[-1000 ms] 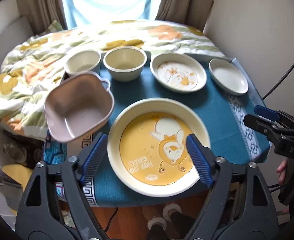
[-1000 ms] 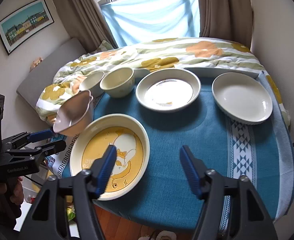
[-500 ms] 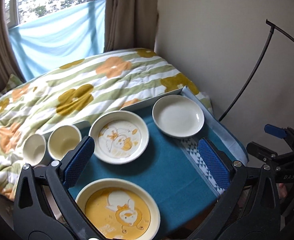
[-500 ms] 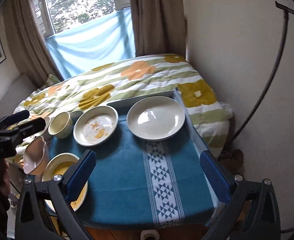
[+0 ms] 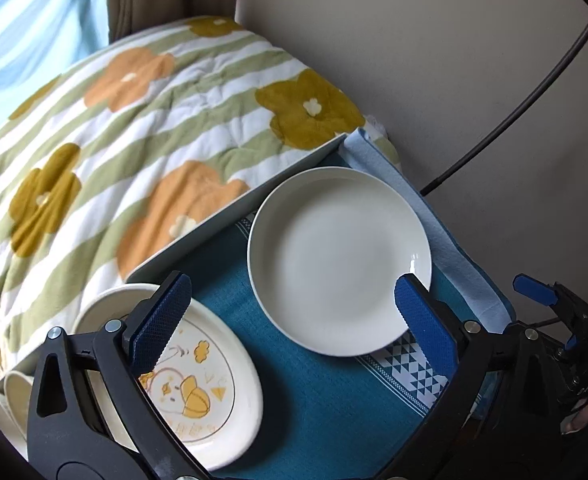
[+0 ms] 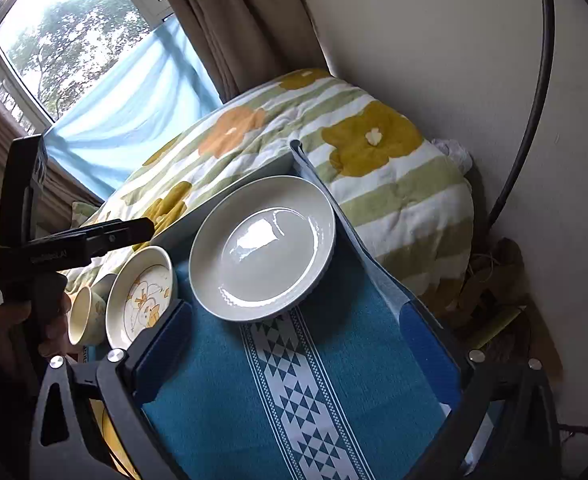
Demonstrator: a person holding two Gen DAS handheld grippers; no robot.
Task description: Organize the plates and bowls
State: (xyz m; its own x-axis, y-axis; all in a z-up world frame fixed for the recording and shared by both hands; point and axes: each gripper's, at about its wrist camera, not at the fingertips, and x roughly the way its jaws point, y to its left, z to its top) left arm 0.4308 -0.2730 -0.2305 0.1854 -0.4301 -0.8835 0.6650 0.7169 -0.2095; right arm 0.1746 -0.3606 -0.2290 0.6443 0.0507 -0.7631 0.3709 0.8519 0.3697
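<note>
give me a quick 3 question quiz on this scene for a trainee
1. True or false: the left gripper holds the white plate.
2. Which dish lies nearest the white plate? A) duck plate B) cup
3. Fill in: the white plate rests on a ____ cloth.

Key: 1 false, both the left gripper and the right gripper are open and empty; 2 A; 3 blue.

A plain white plate (image 5: 340, 260) lies flat at the far corner of the worktop, and beside it, apart, lies a cream plate with a duck drawing (image 5: 197, 392), near a cream bowl (image 6: 83, 316).
</note>
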